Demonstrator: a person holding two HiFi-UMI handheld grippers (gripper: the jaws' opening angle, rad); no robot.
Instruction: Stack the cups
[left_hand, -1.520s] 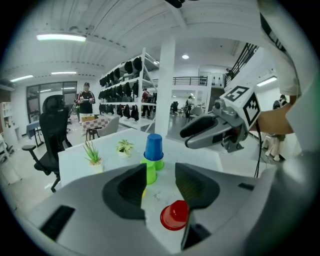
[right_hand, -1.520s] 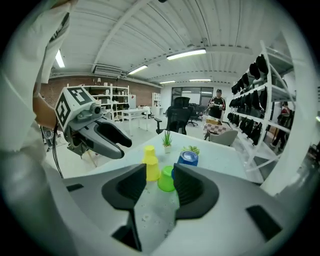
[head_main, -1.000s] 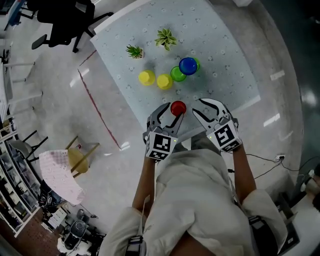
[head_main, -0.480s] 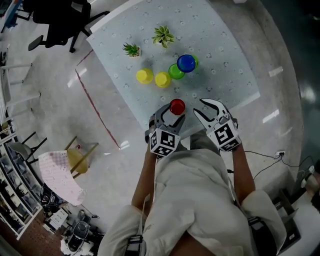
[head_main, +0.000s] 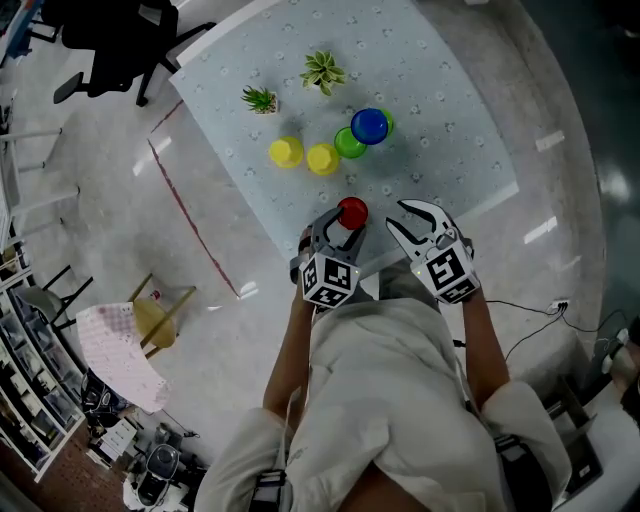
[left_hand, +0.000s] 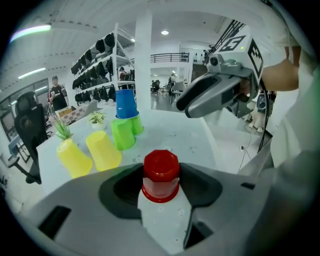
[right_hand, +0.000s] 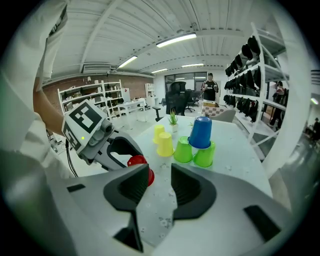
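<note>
A red cup (head_main: 352, 212) stands upside down near the table's front edge. My left gripper (head_main: 340, 226) is round it: its jaws have just been closing, and both pads press on the sides of the red cup (left_hand: 161, 175). My right gripper (head_main: 398, 214) hovers just right of it. Its jaws have also been closing a little, they stay open, and nothing is between them (right_hand: 156, 175). Farther back a blue cup (head_main: 370, 124) sits upside down on two green cups (head_main: 350, 145). Two yellow cups (head_main: 286, 152) (head_main: 323, 159) stand to their left.
Two small potted plants (head_main: 260, 100) (head_main: 322, 72) stand behind the cups on the pale patterned table (head_main: 440, 80). A black office chair (head_main: 120, 40) is at the far left corner. A stool (head_main: 155, 318) is on the floor at the left.
My left gripper has sunk and edged forward round the red cup, and its jaws look narrower than a second ago. The right gripper has stayed in place.
</note>
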